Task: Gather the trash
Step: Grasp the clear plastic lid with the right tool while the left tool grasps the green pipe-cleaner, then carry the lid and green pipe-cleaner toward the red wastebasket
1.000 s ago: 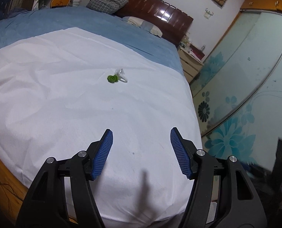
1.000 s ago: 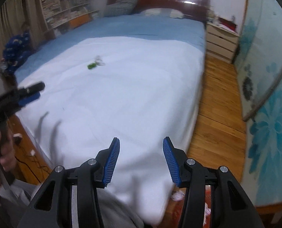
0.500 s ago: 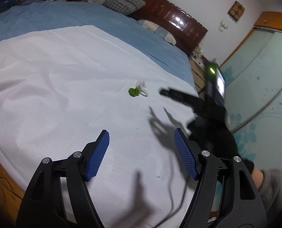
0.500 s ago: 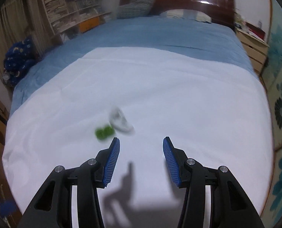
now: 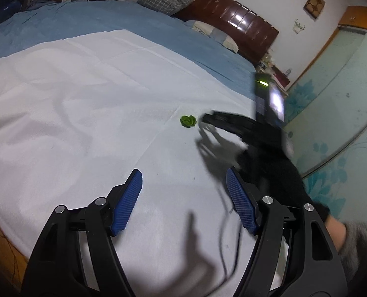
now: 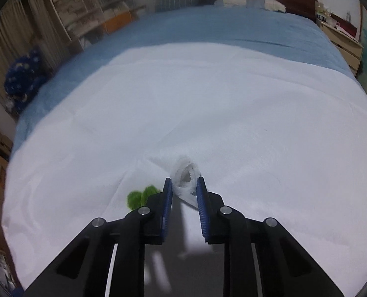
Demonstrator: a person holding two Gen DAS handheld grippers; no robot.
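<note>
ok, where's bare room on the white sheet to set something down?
Free: the wide stretch left of the green scrap, up to the blue bedding, and the strip before the left gripper. Crowded: beside the scrap, where the right gripper is closing around the white scrap.
</note>
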